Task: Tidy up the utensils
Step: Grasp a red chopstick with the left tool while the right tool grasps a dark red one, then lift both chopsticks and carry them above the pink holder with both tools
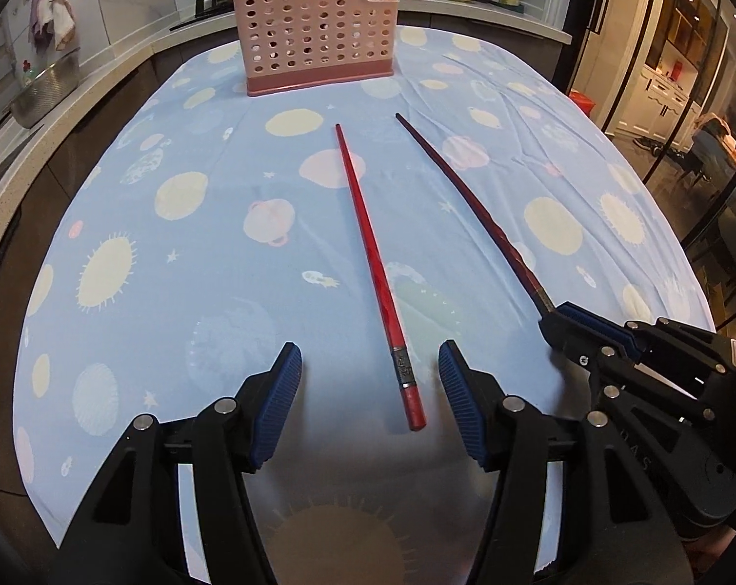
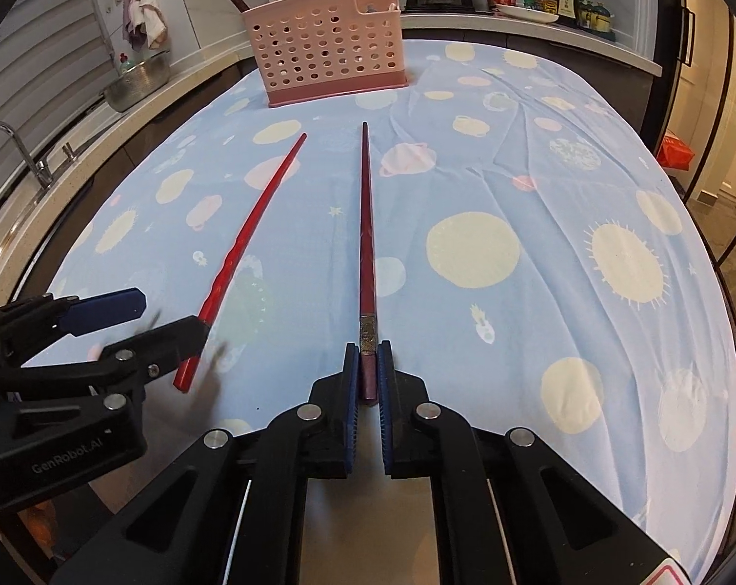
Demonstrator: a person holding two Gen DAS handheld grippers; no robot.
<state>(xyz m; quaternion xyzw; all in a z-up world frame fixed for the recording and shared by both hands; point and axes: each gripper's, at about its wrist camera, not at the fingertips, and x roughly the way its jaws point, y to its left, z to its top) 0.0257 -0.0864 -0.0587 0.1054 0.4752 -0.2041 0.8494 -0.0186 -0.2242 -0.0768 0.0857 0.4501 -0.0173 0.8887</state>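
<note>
Tablecloth (image 1: pixel 172 224) lies bare around left tongs (image 1: pixel 370 380) gaping astride red chopstick (image 1: pixel 368 243); right tongs (image 2: pixel 368 375) clamp dark chopstick (image 2: pixel 366 224).

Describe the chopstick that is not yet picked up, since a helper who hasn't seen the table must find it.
Start at the pink perforated utensil holder at the far end of the blue planet-print tablecloth. Two chopsticks lie in front of it, pointing toward it. The free one is the bright red chopstick between the open left gripper's fingers; the darker chopstick beside it is clamped in the right gripper.
</note>
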